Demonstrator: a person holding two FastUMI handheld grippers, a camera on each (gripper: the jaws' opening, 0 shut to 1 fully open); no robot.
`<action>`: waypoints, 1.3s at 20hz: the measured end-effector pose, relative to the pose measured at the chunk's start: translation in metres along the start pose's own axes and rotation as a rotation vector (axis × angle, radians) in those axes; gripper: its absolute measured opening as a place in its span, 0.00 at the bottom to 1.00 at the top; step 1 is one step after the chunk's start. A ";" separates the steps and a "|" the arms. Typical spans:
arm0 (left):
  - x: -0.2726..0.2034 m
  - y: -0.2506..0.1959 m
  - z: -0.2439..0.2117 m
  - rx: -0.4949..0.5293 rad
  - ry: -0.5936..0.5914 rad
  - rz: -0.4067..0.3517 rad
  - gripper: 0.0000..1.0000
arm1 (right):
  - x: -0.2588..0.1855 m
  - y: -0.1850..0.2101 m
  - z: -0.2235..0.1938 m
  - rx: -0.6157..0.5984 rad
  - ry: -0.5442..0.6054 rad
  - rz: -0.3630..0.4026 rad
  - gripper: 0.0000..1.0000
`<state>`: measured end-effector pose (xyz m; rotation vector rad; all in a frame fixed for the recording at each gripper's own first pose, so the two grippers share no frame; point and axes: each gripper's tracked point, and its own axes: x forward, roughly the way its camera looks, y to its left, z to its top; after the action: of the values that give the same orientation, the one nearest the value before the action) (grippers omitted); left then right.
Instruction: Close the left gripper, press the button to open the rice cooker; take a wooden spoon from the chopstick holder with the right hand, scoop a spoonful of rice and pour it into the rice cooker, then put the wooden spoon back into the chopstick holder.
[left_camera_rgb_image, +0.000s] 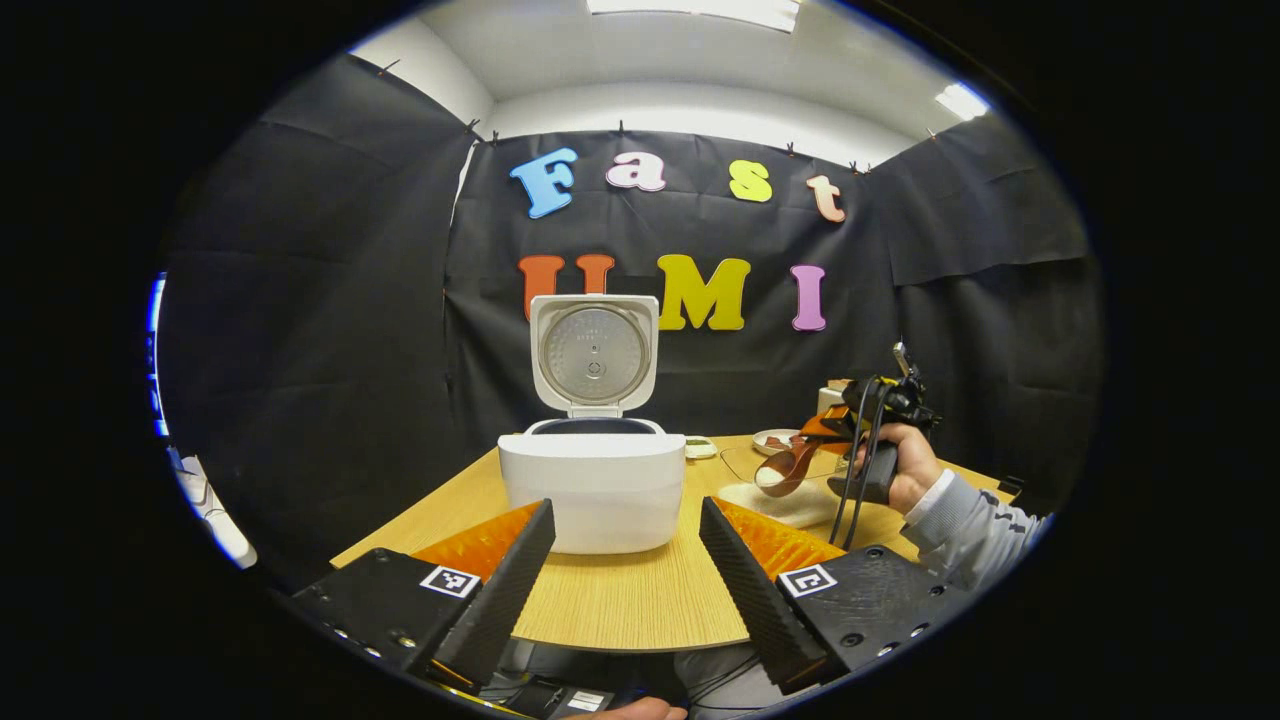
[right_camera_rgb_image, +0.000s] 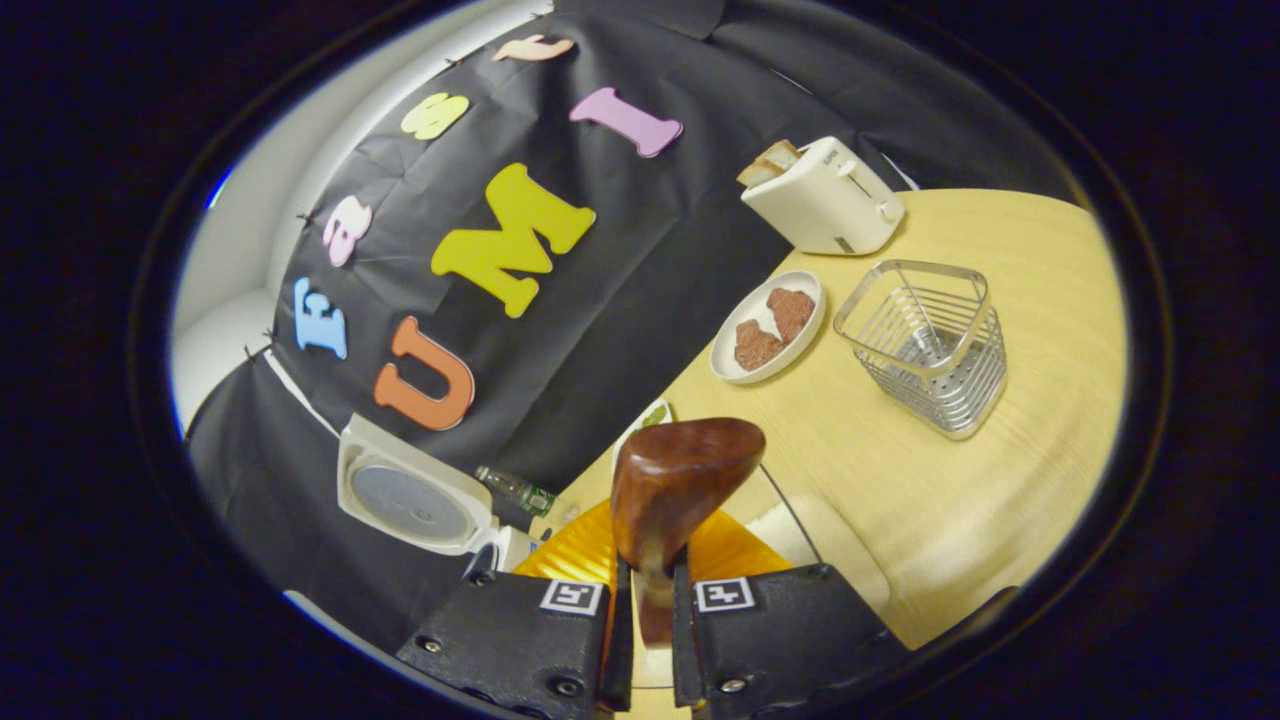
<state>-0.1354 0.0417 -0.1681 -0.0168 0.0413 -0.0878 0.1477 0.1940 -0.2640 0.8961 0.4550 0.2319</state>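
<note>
The white rice cooker (left_camera_rgb_image: 592, 482) stands mid-table with its lid (left_camera_rgb_image: 594, 352) up. My left gripper (left_camera_rgb_image: 625, 560) is open in front of it, with nothing between its fingers. To the right, a hand holds my right gripper (left_camera_rgb_image: 826, 430), which is shut on the handle of the wooden spoon (left_camera_rgb_image: 785, 468). The spoon's head dips into a glass bowl (left_camera_rgb_image: 730, 462) of white rice (left_camera_rgb_image: 795, 503). In the right gripper view the gripper (right_camera_rgb_image: 648, 585) clamps the wooden spoon (right_camera_rgb_image: 682, 480), whose rounded back faces the camera. The wire chopstick holder (right_camera_rgb_image: 930, 345) stands beyond it.
A white toaster (right_camera_rgb_image: 822, 195) with bread sits at the table's far edge. Beside it are a plate (right_camera_rgb_image: 735, 370) with two brown pieces and a small dish of greens (right_camera_rgb_image: 655, 412). A bottle (right_camera_rgb_image: 515, 490) lies behind the cooker. The person's sleeve (left_camera_rgb_image: 965, 520) reaches in from the right.
</note>
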 end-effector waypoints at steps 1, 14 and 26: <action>0.001 -0.001 -0.001 0.003 0.000 0.000 0.93 | -0.002 -0.001 0.006 0.051 -0.009 0.009 0.20; -0.008 0.013 -0.009 -0.016 0.020 0.010 0.93 | -0.025 0.055 0.008 0.516 0.061 0.190 0.20; -0.045 0.063 -0.013 -0.011 0.020 0.057 0.93 | 0.000 0.190 -0.027 0.254 0.044 0.305 0.20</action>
<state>-0.1747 0.1085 -0.1809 -0.0261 0.0622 -0.0308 0.1338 0.3284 -0.1275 1.2123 0.3921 0.4804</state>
